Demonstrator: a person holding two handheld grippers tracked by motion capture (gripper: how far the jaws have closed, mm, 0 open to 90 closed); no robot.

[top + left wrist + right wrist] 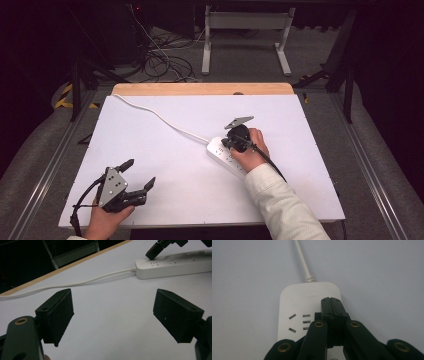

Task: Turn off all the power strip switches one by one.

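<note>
R gripper [331, 301] has its jaws pressed together, tips resting on top of the white power strip [294, 305] near the cord end. Strip lies right of centre on the white desk [165, 165], its cord [160, 117] running to the far-left corner. L gripper [137, 177] sits at the near-left w/ jaws wide apart, holding nothing.

The power strip [309, 307] bears the embossed brand "deli".
</note>
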